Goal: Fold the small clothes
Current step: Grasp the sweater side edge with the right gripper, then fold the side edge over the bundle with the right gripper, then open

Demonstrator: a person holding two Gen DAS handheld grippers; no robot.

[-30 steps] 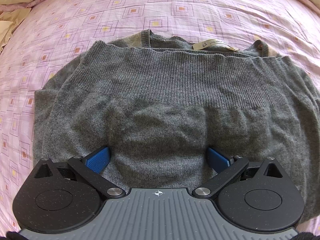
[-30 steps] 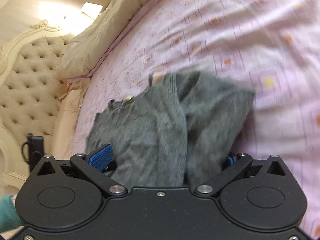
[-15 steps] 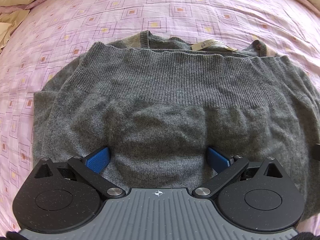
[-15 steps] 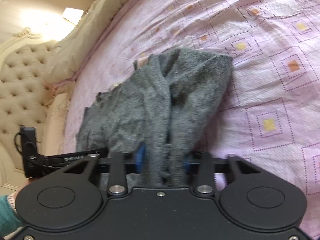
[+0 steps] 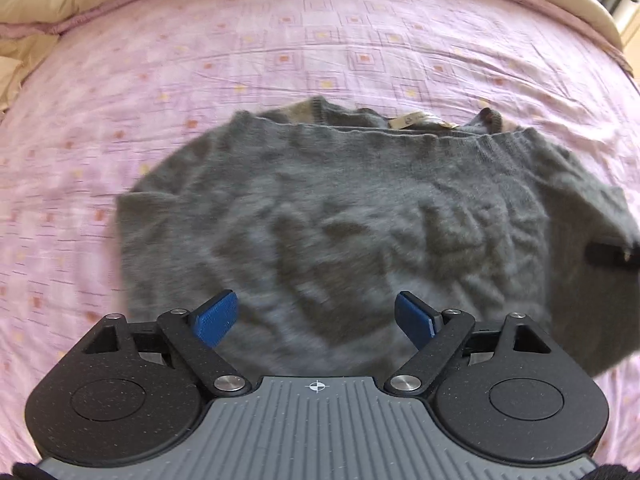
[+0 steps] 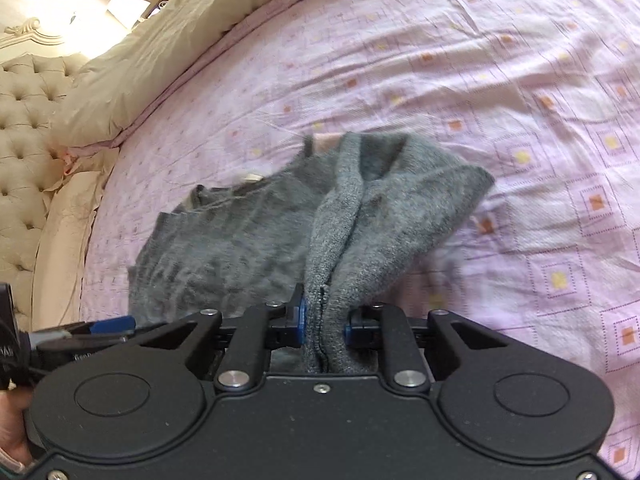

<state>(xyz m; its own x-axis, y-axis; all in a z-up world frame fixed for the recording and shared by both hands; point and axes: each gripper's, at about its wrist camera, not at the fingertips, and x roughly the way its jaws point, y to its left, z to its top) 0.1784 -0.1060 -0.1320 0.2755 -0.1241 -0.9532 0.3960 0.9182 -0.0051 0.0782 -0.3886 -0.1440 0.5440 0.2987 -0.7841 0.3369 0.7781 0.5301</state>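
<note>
Sweater (image 6: 360,232) edge clamped in right gripper (image 6: 323,322); left gripper (image 5: 316,316) spread wide, seemingly empty.

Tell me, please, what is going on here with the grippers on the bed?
A person is folding a grey sweater on a bed with a pink sheet, a gripper in each hand. The right gripper is shut on a bunched edge of the sweater at its right side and holds it raised off the sheet. The left gripper is open over the sweater's near edge, gripping nothing. The sweater is already folded once, hem up near the collar label.
</note>
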